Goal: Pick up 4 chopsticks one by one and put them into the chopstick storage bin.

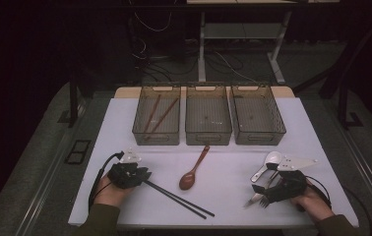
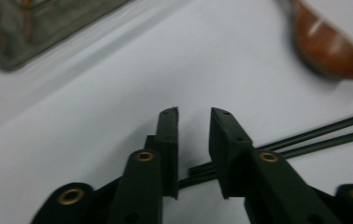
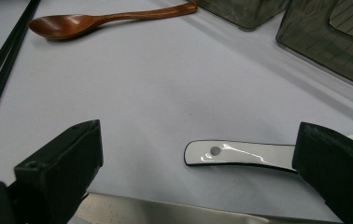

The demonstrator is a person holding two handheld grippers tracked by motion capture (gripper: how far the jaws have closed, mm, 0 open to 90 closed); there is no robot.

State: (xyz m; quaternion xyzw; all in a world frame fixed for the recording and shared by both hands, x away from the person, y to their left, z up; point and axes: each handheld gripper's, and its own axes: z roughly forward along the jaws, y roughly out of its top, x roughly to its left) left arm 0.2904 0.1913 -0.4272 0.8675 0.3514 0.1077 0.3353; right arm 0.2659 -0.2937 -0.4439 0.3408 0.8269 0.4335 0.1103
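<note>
A pair of black chopsticks [image 1: 179, 198] lies on the white table [image 1: 233, 196], slanting from my left gripper [image 1: 142, 176] toward the front edge. In the left gripper view my left gripper [image 2: 193, 114] has its jaws a little apart, with the near ends of the chopsticks [image 2: 314, 140] lying low between them and the pads not pressing on them. A brown wooden spoon [image 1: 192, 172] rests at the table's middle. My right gripper [image 3: 200, 133] stands wide open over the handle of a white spoon [image 3: 244, 155], touching nothing. A metal utensil [image 3: 165, 212] lies just under it.
Three clear bins stand in a row at the back: the left bin [image 1: 139, 130] holds brown chopsticks [image 1: 150, 115], beside the middle bin [image 1: 207, 136] and the right bin [image 1: 260, 137]. The white spoon [image 1: 267, 164] and a fork [image 1: 254, 199] lie near my right hand.
</note>
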